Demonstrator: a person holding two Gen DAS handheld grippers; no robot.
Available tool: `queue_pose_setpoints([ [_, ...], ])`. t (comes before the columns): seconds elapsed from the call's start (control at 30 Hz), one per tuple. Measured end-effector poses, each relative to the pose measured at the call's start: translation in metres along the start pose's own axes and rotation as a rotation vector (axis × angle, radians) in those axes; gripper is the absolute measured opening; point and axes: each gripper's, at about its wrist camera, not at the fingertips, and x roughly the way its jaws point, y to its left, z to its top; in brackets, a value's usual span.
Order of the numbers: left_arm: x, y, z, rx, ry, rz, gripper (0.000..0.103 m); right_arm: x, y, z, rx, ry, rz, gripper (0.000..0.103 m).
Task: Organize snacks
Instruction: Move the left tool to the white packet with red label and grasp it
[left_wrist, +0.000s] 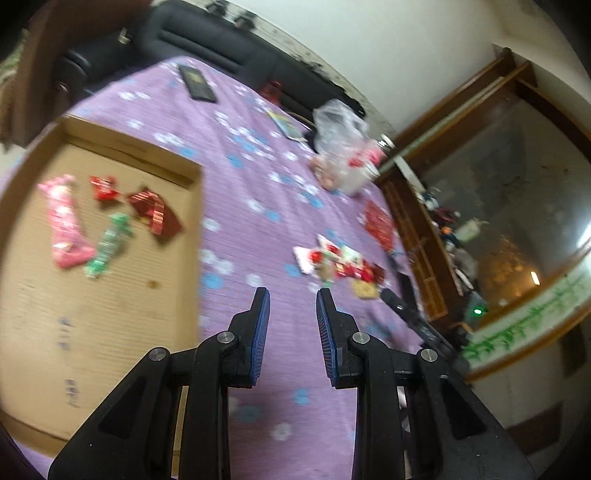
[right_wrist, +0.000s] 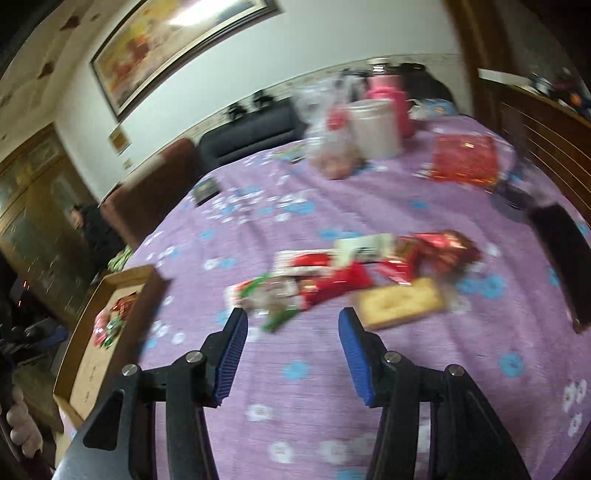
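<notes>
Purple floral tablecloth (right_wrist: 332, 387), cardboard tray (left_wrist: 110, 295), loose snack packets (right_wrist: 354, 273), phone (left_wrist: 197, 83)

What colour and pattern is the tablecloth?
The tablecloth is purple with blue and white flowers, clearest in the right wrist view.

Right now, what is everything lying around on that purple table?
cardboard tray: one, brown, left side of the table
snacks in the tray: about four; pink packet, green packet, two red ones
loose snack pile: several, mostly red and white wrappers, on the cloth right of the tray
biscuit pack: one, tan, near edge of the pile
red packet: one, far right
clear plastic bag: one, far side
white jar: one, beside the bag
pink container: one, behind the jar
black phone: one, far left
tablecloth: one, purple with blue and white flowers
left gripper: black, blue pads, open, empty
right gripper: same, open, empty
</notes>
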Motion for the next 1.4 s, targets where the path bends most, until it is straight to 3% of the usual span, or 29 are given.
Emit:
queue_pose_setpoints([
  [0.23,0.028,-0.037,-0.001,0.071,0.061,-0.019,0.025,0.005,-0.049,0.015,0.136,-0.040,0.005,0.055],
  [0.3,0.042,-0.043,0.000,0.068,0.091,-0.034,0.042,0.016,-0.056,0.023,0.173,-0.030,0.023,0.055],
  [0.37,0.058,-0.045,0.003,0.024,0.119,-0.076,0.049,0.027,-0.062,0.028,0.205,-0.020,0.052,0.055],
  [0.5,0.082,-0.044,0.011,-0.058,0.174,-0.192,0.049,0.039,-0.063,0.025,0.192,-0.022,0.091,0.055],
  [0.67,0.117,-0.054,0.031,-0.003,0.185,-0.051,0.049,0.038,-0.075,0.022,0.232,-0.005,0.114,0.055],
  [0.83,0.186,-0.074,0.046,0.123,0.227,0.134,0.049,0.034,-0.075,0.024,0.232,-0.020,0.113,0.055],
  [0.97,0.230,-0.082,0.054,0.192,0.239,0.220,0.049,0.037,-0.074,0.025,0.224,-0.009,0.103,0.055],
  [1.1,0.264,-0.084,0.040,0.271,0.344,0.312,0.047,0.037,-0.075,0.025,0.223,-0.011,0.093,0.055],
  [1.17,0.258,-0.089,0.029,0.328,0.344,0.313,0.042,0.038,-0.076,0.025,0.226,-0.008,0.088,0.055],
  [1.3,0.238,-0.091,0.003,0.339,0.406,0.268,0.040,0.042,-0.072,0.025,0.213,0.011,0.108,0.055],
  [1.4,0.205,-0.085,-0.001,0.288,0.369,0.212,0.041,0.048,-0.059,0.022,0.162,0.051,0.157,0.055],
])
